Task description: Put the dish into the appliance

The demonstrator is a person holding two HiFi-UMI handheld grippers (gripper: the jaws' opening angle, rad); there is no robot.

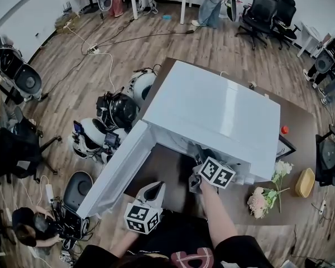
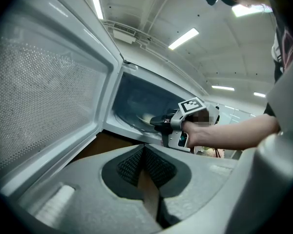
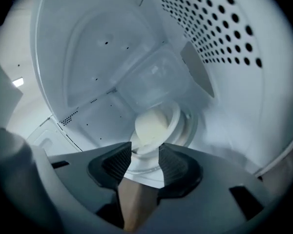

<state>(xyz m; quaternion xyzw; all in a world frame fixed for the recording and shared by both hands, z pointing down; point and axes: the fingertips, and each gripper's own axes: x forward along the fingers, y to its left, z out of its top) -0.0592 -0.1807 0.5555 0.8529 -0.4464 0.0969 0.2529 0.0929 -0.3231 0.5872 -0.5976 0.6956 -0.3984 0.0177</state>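
Note:
A white microwave (image 1: pixel 212 113) stands on a brown table (image 1: pixel 300 124) with its door (image 1: pixel 114 172) swung wide to the left. Inside it, a small white dish with something pale in it (image 3: pixel 154 126) rests on the glass turntable (image 3: pixel 190 126). My right gripper (image 3: pixel 145 152) reaches into the cavity, its jaws apart, the near rim of the dish just at its tips with no pad pressing it. The left gripper view shows that right gripper (image 2: pixel 154 122) at the cavity mouth. My left gripper (image 2: pixel 144 149) hangs in front of the open door, shut and empty.
Pale flowers (image 1: pixel 265 197) and a wooden bowl (image 1: pixel 305 182) lie on the table right of the microwave, a small red thing (image 1: pixel 285 129) behind them. Round machines (image 1: pixel 117 109) and office chairs (image 1: pixel 265 10) stand on the wood floor.

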